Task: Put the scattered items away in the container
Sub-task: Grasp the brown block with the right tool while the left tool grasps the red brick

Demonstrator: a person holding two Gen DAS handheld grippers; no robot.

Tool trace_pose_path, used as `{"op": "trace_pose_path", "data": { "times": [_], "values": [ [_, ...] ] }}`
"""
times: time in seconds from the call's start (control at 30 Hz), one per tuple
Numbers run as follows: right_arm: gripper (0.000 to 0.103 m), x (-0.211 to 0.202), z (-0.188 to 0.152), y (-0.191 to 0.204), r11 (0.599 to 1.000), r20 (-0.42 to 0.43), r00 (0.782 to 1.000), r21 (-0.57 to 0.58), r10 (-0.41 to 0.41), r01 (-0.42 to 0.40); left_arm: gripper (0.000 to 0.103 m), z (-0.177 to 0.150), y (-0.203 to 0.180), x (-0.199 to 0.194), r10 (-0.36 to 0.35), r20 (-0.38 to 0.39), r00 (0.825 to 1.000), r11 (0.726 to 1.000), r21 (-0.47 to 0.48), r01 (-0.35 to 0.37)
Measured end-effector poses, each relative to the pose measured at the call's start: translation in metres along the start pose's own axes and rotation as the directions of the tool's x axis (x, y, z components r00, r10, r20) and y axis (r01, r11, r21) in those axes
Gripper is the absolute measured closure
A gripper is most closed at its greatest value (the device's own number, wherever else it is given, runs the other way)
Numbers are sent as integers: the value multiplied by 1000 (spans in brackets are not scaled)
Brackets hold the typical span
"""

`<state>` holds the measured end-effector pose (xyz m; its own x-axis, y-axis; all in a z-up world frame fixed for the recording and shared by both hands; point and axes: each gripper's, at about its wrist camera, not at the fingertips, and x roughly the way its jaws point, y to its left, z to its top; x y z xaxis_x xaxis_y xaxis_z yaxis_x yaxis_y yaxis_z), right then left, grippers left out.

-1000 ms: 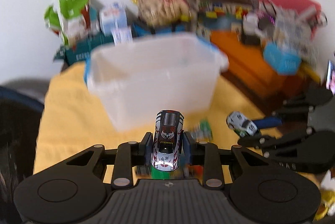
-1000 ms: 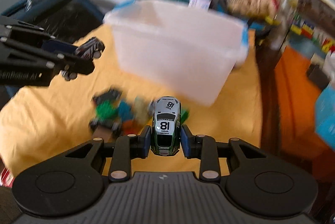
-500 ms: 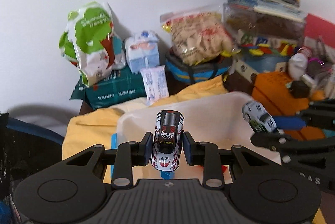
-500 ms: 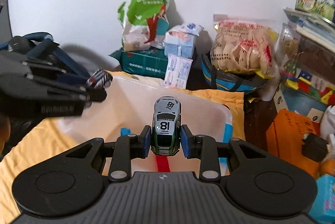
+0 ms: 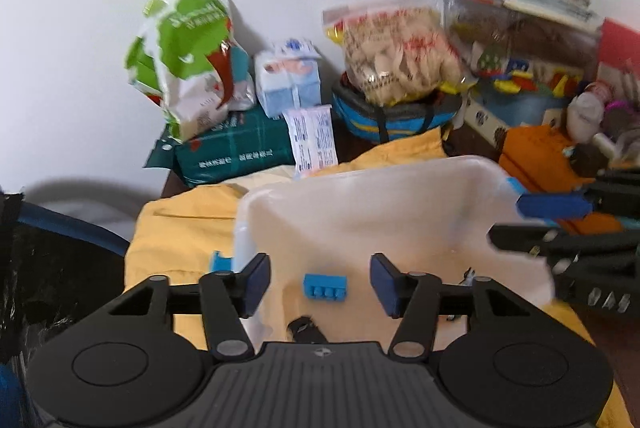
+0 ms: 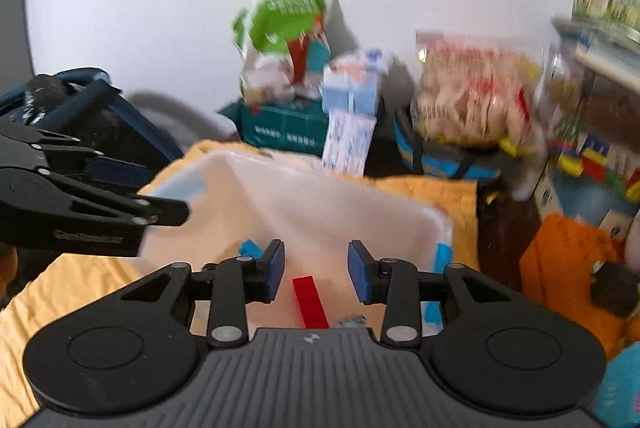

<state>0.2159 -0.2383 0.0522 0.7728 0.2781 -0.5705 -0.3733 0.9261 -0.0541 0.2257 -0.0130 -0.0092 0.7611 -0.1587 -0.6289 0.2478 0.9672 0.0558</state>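
Observation:
A translucent white container [image 5: 360, 184] sits on a yellow cloth; it also shows in the right wrist view [image 6: 304, 168]. My left gripper [image 5: 318, 286] is open and empty above its inside. A blue brick [image 5: 325, 288] lies inside, and a dark toy car [image 5: 305, 330] shows partly at the gripper base. My right gripper [image 6: 316, 274] is open and empty over the container. A red brick [image 6: 310, 302] lies below it, with a blue brick [image 6: 250, 249] to the left and part of a grey toy car [image 6: 350, 320].
The yellow cloth [image 5: 180, 228] covers the table. Behind stand a green snack bag [image 5: 184, 56], a tissue pack [image 5: 288, 80], a cracker bag [image 5: 396, 56] and an orange box [image 5: 536, 152]. A dark bag [image 6: 80, 108] is at left.
Both grippers have opened above the container. The black-and-white car and the green number-18 car have left the fingers and dropped into the container.

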Motion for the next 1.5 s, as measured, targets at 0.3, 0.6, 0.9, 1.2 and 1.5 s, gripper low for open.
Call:
{"op": "trace_pose_path", "data": {
  "times": [0.3, 0.6, 0.9, 1.2, 1.5],
  "values": [
    [64, -38, -77, 18, 995, -172, 984, -68, 55, -67, 36, -98, -13, -24, -52, -188, 981, 998, 29, 59],
    [65, -41, -126, 48, 969, -285, 926, 80, 248, -235, 37, -155, -26, -20, -31, -308, 951, 997, 55, 50],
    [61, -3, -138, 105, 952, -363, 880, 93, 305, -292, 37, -173, -9, -41, -11, -298, 955, 1000, 19, 17],
    [69, -2, -156, 122, 973, -352, 915, -39, 199, -227, 37, -176, -9, -42, -34, -310, 950, 999, 25, 44],
    [69, -31, -171, 86, 993, -378, 918, 20, 119, -120, 37, -154, -24, -16, -49, -234, 971, 996, 66, 66]
  ]
}}
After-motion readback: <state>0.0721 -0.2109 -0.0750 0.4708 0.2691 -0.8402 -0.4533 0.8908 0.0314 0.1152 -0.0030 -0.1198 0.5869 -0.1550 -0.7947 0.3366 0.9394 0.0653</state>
